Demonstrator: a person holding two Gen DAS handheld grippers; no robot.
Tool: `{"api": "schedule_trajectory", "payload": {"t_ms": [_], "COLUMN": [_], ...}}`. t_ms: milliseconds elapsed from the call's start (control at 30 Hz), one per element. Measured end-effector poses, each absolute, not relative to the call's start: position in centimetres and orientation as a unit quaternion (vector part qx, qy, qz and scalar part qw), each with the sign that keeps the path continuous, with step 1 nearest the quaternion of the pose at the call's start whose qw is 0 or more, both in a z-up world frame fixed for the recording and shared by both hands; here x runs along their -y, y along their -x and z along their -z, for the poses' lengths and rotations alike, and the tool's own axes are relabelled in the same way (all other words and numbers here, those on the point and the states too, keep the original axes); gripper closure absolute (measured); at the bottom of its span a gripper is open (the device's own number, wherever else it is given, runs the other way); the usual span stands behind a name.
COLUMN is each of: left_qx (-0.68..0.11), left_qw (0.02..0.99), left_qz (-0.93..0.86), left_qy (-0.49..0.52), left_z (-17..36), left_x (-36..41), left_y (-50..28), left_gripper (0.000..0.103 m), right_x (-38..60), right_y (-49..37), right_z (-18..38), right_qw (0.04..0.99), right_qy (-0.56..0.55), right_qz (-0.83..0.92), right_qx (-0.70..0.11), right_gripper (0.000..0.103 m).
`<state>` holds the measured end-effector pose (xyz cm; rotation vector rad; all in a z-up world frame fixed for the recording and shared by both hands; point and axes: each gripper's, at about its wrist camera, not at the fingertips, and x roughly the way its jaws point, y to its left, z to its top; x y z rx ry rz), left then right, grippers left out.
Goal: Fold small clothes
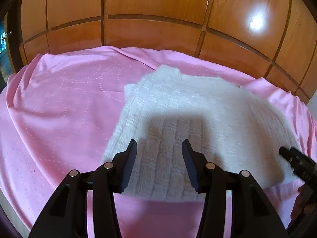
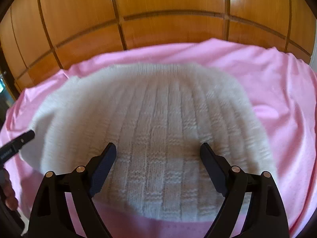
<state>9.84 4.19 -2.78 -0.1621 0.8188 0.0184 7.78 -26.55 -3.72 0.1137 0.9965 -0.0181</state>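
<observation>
A wooden panelled wardrobe (image 1: pixel 158 15) stands behind a bed covered with a pink sheet (image 1: pixel 59 103), and on this sheet lies the task item, a white knitted sweater (image 2: pixel 158 119), flat and apparently already folded to a compact block, its ribbed collar band toward the wardrobe and its near hem toward the cameras. The left tongs (image 1: pixel 159 148) hang over the near left part of the sweater, spread wide and gripping nothing; the right tongs (image 2: pixel 158 154) hang over the near middle, likewise spread and empty. The step in hand is judged to be taking the near hem for a further fold. To do it well, lower each pair of tongs to the hem so that one finger slides under all the knit layers and the other closes on top, with the two grips well apart and level. Lift both together and carry the hem toward the collar band evenly; thick knit tends to slip and bunch, and the loose sheet may be pinched with it.
</observation>
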Motion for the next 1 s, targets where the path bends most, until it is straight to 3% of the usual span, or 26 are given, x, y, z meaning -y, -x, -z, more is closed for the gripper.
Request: {"api": "schedule_trajectory", "payload": {"t_ms": [200,300,467,600,800,1000], "left_qx": [-0.435,-0.428,-0.414,-0.398,-0.388,-0.386], "left_qw": [0.900,0.903,0.909,0.917,0.921,0.922], "left_qz": [-0.020,-0.019,-0.010,0.001,0.015,0.025], "left_qy": [0.036,0.032,0.034,0.029,0.021,0.003], "left_z": [5.5,4.8,3.0,1.6,0.4,-0.2], "left_x": [-2.4,-2.1,-1.8,-1.3,-0.1,1.4], "left_y": [-9.6,-9.2,-8.5,-8.1,-7.9,-7.8], "left_gripper": [0.052,0.052,0.052,0.046,0.045,0.043], "right_x": [30.5,33.0,32.0,32.6,36.8,41.5], "right_y": [-7.0,-6.5,-6.5,-6.6,-6.5,-8.2], "right_z": [3.5,6.2,6.3,5.2,2.6,4.8], "right_qw": [0.874,0.861,0.871,0.871,0.879,0.854], "right_qy": [-0.066,-0.105,-0.077,-0.089,-0.155,-0.230], "right_qz": [0.060,0.073,0.069,0.055,0.048,0.045], "right_qx": [-0.478,-0.492,-0.480,-0.480,-0.448,-0.465], "right_gripper": [0.017,0.016,0.012,0.012,0.012,0.012]}}
